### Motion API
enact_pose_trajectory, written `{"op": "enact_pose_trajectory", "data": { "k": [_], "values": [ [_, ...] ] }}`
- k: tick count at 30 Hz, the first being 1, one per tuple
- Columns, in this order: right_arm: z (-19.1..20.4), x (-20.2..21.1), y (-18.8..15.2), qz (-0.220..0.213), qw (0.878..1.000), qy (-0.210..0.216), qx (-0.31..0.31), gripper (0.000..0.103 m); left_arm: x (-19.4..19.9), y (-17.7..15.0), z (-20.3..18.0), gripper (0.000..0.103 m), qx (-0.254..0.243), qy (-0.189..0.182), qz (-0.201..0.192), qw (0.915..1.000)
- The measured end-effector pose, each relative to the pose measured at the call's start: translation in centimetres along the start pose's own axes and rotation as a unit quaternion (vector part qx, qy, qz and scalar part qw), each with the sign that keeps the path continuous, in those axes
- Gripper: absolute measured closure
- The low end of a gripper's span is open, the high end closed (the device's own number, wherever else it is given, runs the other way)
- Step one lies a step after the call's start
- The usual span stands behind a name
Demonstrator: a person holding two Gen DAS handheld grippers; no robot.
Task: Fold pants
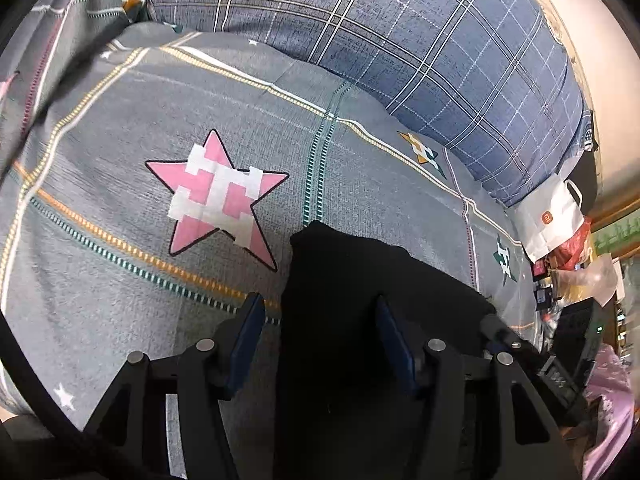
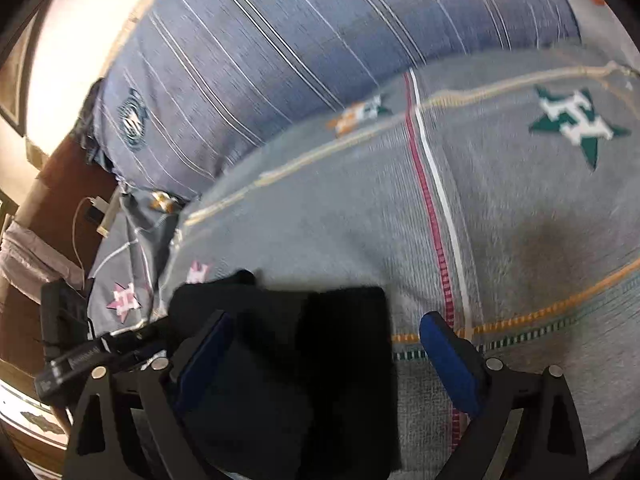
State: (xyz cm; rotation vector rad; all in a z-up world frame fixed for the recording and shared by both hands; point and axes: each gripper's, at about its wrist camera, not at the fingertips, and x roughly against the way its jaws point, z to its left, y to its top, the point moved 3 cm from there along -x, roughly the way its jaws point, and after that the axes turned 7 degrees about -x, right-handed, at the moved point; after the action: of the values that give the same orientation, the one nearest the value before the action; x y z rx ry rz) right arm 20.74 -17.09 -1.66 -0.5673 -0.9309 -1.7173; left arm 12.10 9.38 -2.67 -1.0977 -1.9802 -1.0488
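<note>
while black pants (image 1: 360,300) lie on bedspread (image 1: 120,200) — both grippers' jaws open, gripping nothing.

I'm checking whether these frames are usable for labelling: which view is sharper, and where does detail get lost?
Left wrist view: sharp, the pink star on the grey bedspread is crisp, but the black pants show no folds. Right wrist view: motion-blurred, the green star and blue plaid pillow smeared, the wall at upper left overexposed. Both bend straight stripes at the edges.
</note>
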Motion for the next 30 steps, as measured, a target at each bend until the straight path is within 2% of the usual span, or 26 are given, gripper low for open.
{"op": "enact_pose_trajectory", "data": {
  "k": [2,7,10,13,15,17,19,21,25,30],
  "values": [
    [-0.2,-0.7,-0.2,0.014,1.0,0.016,-0.004,0.03,-0.2,0.1,0.2,0.044,0.008,-0.005,0.001,1.0],
    [-0.1,-1.0,-0.6,0.018,1.0,0.012,0.002,0.036,0.0,0.0,-0.2,0.044,0.008,-0.013,-0.008,0.9999],
    [-0.6,-1.1,-0.6,0.022,1.0,0.016,-0.01,0.036,0.0,-0.2,-0.3,0.044,0.006,-0.025,-0.001,0.9997],
    [-0.6,-1.0,-0.8,0.023,1.0,0.017,-0.013,0.036,-0.5,-0.4,-0.5,0.044,0.0,-0.017,0.011,0.9998],
    [-0.2,-0.8,-1.1,0.016,1.0,0.003,0.0,0.041,-0.6,-0.5,-0.8,0.05,-0.001,-0.017,0.017,0.9997],
    [0.3,-0.6,-1.3,0.009,1.0,-0.008,0.012,0.051,0.1,-0.5,-1.5,0.064,-0.01,-0.01,0.01,0.9998],
    [0.8,-0.1,-1.4,0.008,1.0,-0.012,0.023,0.063,1.3,-0.6,-2.7,0.069,-0.031,0.005,-0.001,0.9995],
    [1.5,1.4,-1.3,-0.001,1.0,-0.016,0.026,0.067,2.5,-0.3,-3.4,0.071,-0.034,-0.008,-0.015,0.9993],
    [2.6,3.0,0.5,0.002,1.0,-0.015,0.015,0.069,4.2,1.8,-5.3,0.072,-0.044,-0.011,-0.034,0.9984],
    [4.1,3.0,4.9,0.011,0.999,-0.028,0.011,0.069,3.7,6.9,-7.3,0.072,-0.048,-0.008,-0.035,0.9982]
  ]
}}
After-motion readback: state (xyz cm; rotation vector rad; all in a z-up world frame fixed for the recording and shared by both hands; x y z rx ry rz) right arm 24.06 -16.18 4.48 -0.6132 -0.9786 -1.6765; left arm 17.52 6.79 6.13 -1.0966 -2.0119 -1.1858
